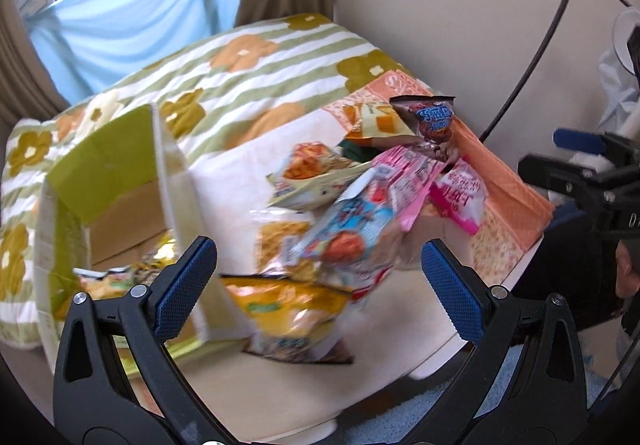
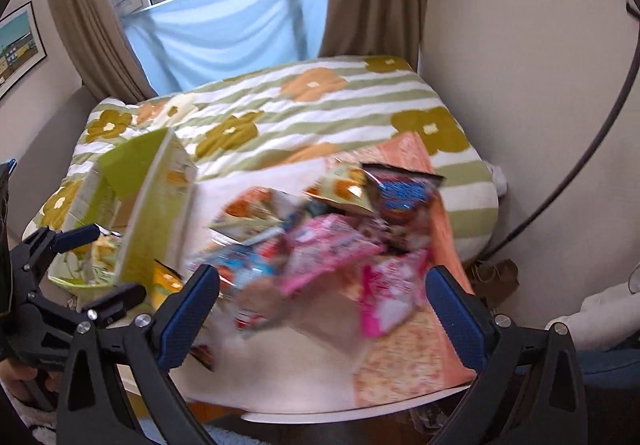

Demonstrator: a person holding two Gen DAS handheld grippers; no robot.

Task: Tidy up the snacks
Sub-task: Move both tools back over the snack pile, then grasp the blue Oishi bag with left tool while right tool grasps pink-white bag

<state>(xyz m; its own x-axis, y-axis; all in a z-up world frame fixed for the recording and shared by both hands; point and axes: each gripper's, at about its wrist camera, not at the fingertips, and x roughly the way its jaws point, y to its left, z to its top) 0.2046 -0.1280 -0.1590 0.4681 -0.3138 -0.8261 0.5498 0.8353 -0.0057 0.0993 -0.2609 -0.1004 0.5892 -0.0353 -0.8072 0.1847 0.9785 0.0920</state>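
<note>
The left gripper [image 1: 320, 277] stands wide open, its blue pads spread apart with nothing between them. Just ahead of it a yellow snack bag [image 1: 292, 317] lies on the white table [image 1: 400, 329], and beyond that a loose heap of snack packets [image 1: 372, 197] is piled, among them pink ones and a dark packet [image 1: 432, 121] at the far end. To the left of this gripper an open cardboard box [image 1: 120, 189] with green flaps holds a few packets.

The right gripper [image 2: 322, 301] is likewise spread wide and grips nothing; the blurred heap lies straight ahead of its fingertips, a pink packet [image 2: 388, 297] nearest. The box [image 2: 152, 205] stands ahead to its left. A flowered blanket [image 2: 320, 105] lies beyond the table.
</note>
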